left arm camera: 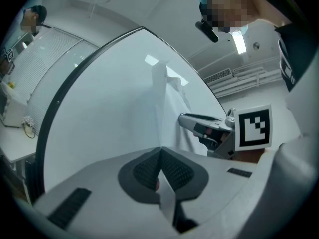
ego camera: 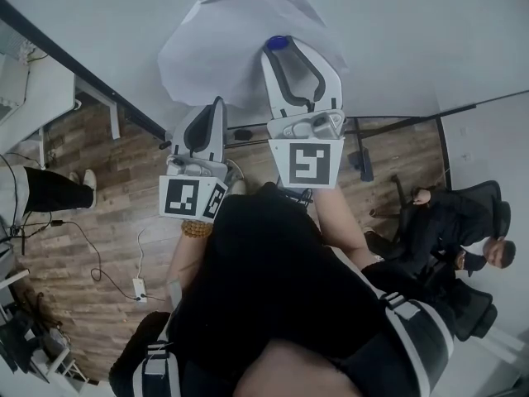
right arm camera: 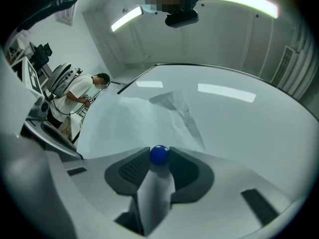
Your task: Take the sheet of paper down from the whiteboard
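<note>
Sheet of paper (ego camera: 240, 48): edge pinched in left gripper (left arm camera: 160, 156), jaws closed flat on it. Right gripper (ego camera: 285, 52) beside it, reaching farther up, jaws clamped on blue round magnet (right arm camera: 159, 155), paper strip running between them. Both grippers point at whiteboard (ego camera: 413, 31); rumpled sheet lies against it.

Bare whiteboard (ego camera: 397, 40) open right of the crumpled paper (ego camera: 223, 48), paper bulging off the board, jaws of the left gripper (left arm camera: 160, 168) filled by a paper edge, those of the right gripper (right arm camera: 159, 158) by a blue magnet (ego camera: 277, 43), dark board frame (ego camera: 83, 69) close at left
</note>
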Demonstrator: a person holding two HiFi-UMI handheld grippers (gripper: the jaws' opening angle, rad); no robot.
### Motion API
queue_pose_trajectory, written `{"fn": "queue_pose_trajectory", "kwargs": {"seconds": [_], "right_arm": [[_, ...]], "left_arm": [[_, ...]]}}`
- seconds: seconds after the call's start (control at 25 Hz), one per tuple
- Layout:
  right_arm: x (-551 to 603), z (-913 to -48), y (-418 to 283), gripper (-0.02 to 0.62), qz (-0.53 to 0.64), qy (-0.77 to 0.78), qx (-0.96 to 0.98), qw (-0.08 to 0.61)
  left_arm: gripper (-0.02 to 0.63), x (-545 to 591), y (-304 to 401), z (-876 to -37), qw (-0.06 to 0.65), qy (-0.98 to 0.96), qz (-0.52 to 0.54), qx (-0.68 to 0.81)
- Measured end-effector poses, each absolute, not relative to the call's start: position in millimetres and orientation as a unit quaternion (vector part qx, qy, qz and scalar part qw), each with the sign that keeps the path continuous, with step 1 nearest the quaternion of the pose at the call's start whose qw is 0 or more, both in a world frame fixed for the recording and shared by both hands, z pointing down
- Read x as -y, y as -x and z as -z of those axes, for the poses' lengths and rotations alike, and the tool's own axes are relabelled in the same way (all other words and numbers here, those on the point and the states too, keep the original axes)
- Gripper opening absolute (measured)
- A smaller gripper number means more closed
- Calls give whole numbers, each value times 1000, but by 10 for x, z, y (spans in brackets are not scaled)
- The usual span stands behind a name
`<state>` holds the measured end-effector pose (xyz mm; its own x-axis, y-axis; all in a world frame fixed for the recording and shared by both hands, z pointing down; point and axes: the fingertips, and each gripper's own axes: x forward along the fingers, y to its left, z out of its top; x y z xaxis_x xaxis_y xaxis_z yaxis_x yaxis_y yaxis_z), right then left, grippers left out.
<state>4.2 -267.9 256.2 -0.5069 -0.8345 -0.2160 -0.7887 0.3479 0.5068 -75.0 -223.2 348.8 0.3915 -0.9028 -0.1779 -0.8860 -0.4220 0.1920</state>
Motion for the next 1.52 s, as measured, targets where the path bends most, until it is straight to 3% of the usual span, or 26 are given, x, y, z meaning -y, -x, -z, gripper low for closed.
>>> {"fn": "queue_pose_trajectory", "kwargs": {"seconds": [1.52], "right_arm": [[2698,-2668,17,117,275,-489,827,30]], "left_arm": [[6,1994,1133,-3840,44,-815,103,569]]}}
